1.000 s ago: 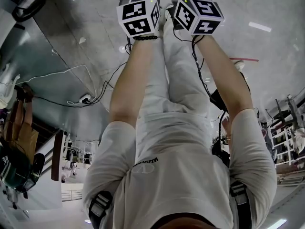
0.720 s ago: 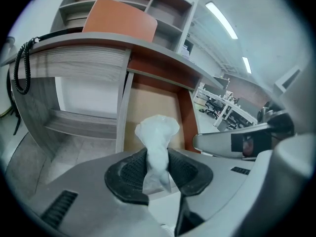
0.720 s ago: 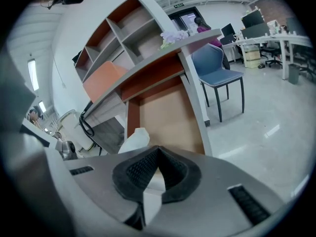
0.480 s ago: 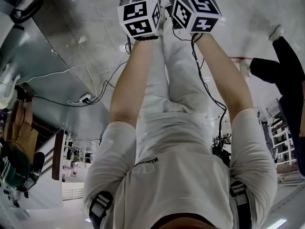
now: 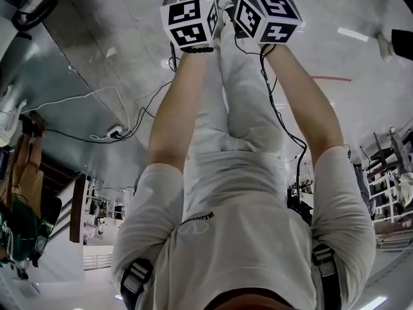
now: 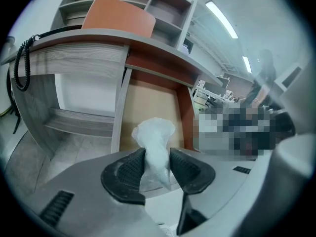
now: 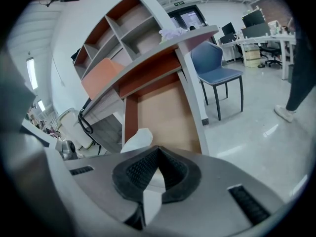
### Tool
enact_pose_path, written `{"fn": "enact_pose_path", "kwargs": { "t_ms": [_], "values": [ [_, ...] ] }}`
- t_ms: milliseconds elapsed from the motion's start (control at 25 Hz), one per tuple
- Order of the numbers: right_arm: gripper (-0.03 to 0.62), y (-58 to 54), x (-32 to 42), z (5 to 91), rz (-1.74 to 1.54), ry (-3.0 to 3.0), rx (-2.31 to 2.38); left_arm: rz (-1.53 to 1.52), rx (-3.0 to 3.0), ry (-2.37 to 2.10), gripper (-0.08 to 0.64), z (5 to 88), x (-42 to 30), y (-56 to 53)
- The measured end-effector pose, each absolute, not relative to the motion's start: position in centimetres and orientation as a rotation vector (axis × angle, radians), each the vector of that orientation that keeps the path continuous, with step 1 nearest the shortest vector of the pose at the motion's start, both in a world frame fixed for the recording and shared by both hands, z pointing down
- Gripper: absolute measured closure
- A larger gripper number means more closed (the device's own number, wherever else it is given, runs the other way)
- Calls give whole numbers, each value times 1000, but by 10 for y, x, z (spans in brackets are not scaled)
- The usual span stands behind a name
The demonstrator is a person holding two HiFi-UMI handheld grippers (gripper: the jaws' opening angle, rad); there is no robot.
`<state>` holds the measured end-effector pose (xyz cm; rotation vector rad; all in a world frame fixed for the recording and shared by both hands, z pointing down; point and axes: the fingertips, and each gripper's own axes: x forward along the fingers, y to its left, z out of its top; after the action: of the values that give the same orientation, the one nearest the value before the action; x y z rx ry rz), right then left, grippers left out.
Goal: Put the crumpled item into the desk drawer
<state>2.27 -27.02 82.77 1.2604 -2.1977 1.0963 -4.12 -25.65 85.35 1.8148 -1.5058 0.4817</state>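
- Left gripper view, far left: a coiled black cord (image 6: 20, 63) hangs off the edge of the grey desk (image 6: 79, 51).
- Same view, centre: the desk drawer (image 6: 148, 102) is pulled out, with a tan floor and a reddish wall on its right side.
- My left gripper (image 6: 157, 163): the jaws have just been opening. The crumpled item (image 6: 154, 139), white and translucent, stands upright between them. Both pads touch its pinched waist, and its puffed top shows against the drawer floor.
- Right gripper view, left of centre: the same crumpled item shows as a white lump just left of my right gripper (image 7: 155, 152), against the drawer's left wall.
- My right gripper: the fingers meet at their tips, with nothing of the scene gripped between them.
- Same view, right: a blue chair (image 7: 216, 63) stands beside the desk on a pale floor.
- Head view: my left forearm (image 5: 177, 108) and right forearm (image 5: 303, 102) reach up the frame, with the two grippers side by side and near one another.
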Motion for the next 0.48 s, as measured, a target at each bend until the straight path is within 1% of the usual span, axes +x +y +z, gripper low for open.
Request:
{"fn": "enact_pose_path", "kwargs": {
  "t_ms": [480],
  "values": [
    [594, -270, 27, 828, 1087, -2201, 1261, 485, 1829, -1505, 376, 854, -38, -258]
  ]
}}
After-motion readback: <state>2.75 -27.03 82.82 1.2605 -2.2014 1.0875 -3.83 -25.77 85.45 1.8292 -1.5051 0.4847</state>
